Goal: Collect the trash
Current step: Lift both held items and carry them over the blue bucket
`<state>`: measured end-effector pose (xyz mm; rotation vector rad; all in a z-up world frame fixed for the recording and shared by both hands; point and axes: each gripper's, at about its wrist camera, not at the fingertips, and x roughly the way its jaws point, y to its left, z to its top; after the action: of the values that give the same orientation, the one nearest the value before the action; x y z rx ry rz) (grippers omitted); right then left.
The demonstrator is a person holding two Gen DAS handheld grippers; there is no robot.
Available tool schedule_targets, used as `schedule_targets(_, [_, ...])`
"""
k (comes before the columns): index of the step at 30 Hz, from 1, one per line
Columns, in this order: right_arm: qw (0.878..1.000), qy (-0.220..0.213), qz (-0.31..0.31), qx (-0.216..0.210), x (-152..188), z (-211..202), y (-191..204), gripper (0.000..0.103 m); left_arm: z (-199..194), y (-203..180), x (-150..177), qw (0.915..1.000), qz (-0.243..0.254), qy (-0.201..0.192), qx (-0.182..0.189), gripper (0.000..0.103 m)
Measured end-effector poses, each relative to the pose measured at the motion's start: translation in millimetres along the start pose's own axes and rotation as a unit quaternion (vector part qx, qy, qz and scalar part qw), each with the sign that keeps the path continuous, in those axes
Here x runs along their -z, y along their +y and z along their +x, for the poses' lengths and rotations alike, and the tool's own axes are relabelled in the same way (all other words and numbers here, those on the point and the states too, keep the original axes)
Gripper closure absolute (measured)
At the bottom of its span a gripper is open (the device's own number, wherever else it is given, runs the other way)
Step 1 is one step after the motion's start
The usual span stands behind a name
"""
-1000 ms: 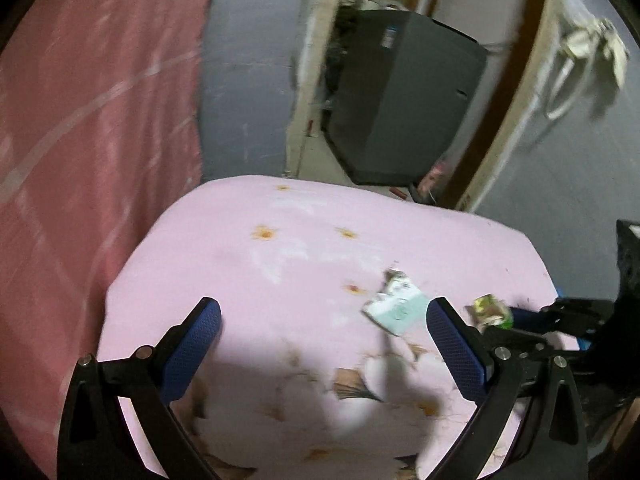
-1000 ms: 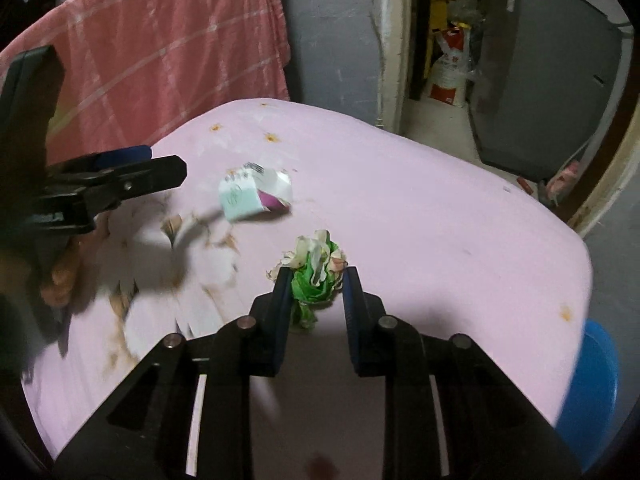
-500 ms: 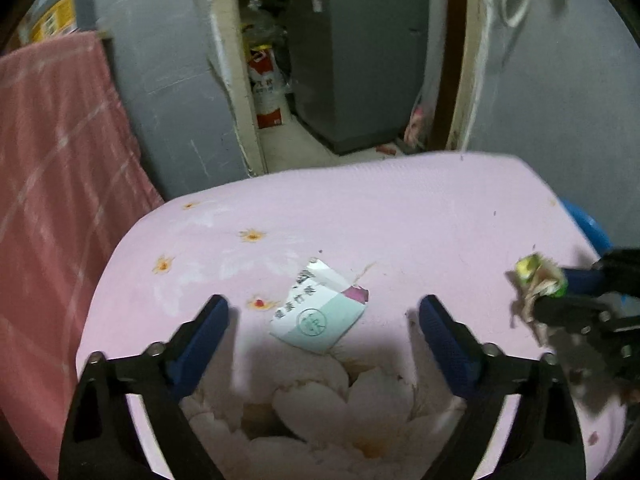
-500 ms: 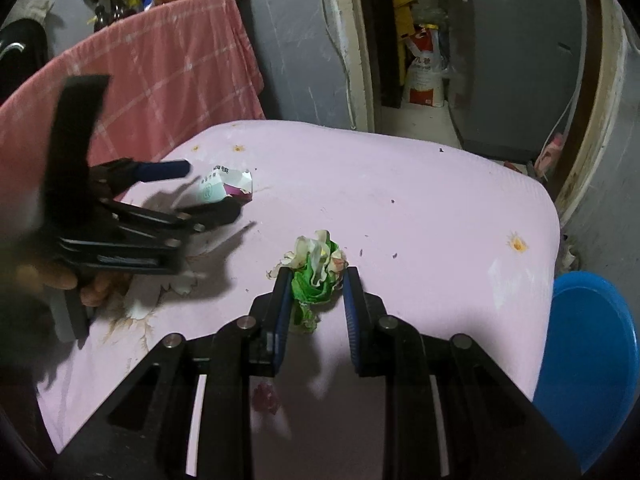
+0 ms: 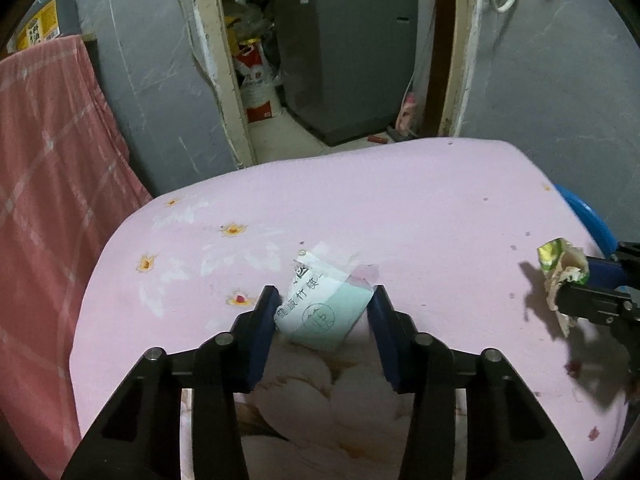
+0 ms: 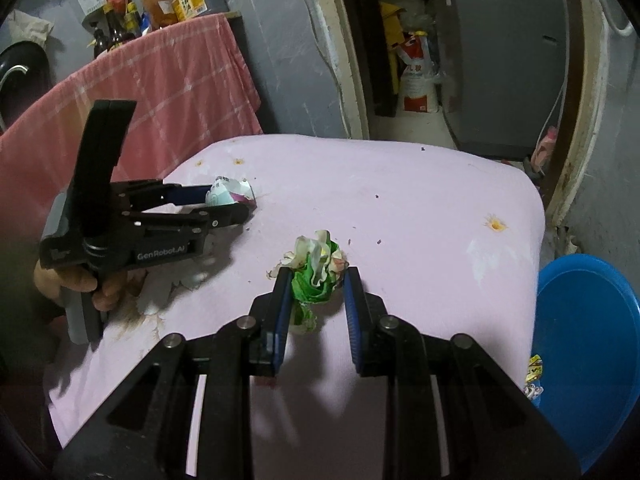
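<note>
Two risks: flat paper packet slipping as left gripper closes around it; crumpled green wrapper, pinched by right gripper, dropping short of blue basin, lower right.

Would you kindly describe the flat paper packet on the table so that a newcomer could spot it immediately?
Start at the pink tablecloth with small orange flowers. Near its left side, between the closing blue fingers of the left gripper, lies the paper packet. Unlike the crumpled green wrapper in the right gripper, it is flat, white and mint green, with black printed characters.

Matt pink cloth, crumpled paper wrapper
</note>
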<state>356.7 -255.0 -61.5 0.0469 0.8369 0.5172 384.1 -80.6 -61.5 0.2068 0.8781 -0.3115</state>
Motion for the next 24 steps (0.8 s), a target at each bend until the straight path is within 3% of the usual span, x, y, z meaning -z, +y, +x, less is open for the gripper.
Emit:
schedule_targets(4, [0.999, -0.035, 0.003, 0.013, 3, -17, 2, 0.077, -14, -5, 1, 0.9994, -0.021, -0.021, 0.019, 0.07])
schedule_targets(10, [0.993, -0.11, 0.003, 0.036, 5, -57, 3, 0.077, -54, -16, 0, 0.9916, -0.067, -0.096, 0.055, 0.07])
schedule_targets(18, [0.971, -0.225, -0.002, 0.079, 4, -135, 5, 0.075, -115, -50, -20, 0.9677, -0.09, -0.21, 0.107, 0.07])
schedule_targets(24, [0.949, -0.286, -0.011, 0.13, 7, -192, 1, 0.074, -159, -91, -40, 0.9474, -0.071, -0.286, 0.126, 0.07])
